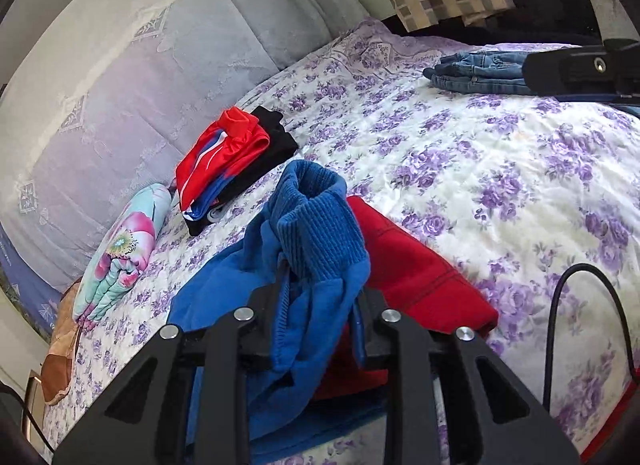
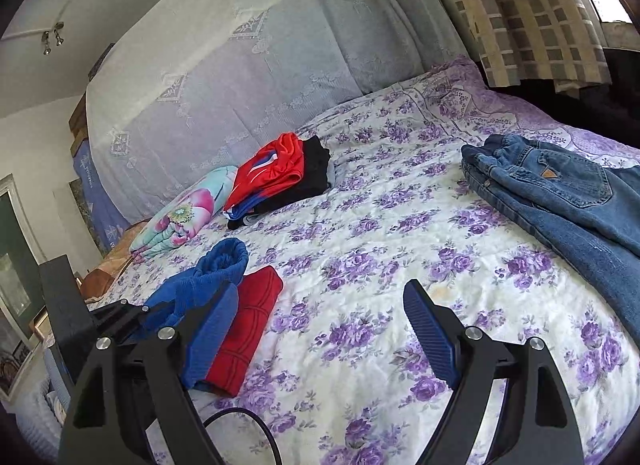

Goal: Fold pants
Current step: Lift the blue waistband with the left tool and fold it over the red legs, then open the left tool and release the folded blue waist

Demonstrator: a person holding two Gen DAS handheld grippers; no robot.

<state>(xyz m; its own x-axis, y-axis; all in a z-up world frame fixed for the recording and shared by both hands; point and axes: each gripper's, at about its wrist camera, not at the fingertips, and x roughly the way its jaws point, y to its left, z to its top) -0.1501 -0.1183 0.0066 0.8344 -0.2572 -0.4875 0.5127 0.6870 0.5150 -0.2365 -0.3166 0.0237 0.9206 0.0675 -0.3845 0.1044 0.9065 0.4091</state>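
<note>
Blue and red sweatpants [image 1: 304, 249] lie partly folded on the floral bedspread [image 1: 460, 169]. My left gripper [image 1: 316, 317] is shut on the blue pants fabric near a ribbed cuff [image 1: 320, 217], lifting it over the red part [image 1: 416, 269]. In the right wrist view the same pants [image 2: 224, 305] sit at lower left with the left gripper [image 2: 132, 313] on them. My right gripper [image 2: 320, 325] is open and empty above the bedspread [image 2: 360, 249], right of the pants.
A folded red and black clothes stack [image 2: 280, 177] and a floral pillow [image 2: 184, 213] lie near the headboard. Blue jeans [image 2: 560, 193] lie at the right. A black cable [image 1: 580, 305] loops over the bed. A lace canopy [image 2: 240, 65] hangs behind.
</note>
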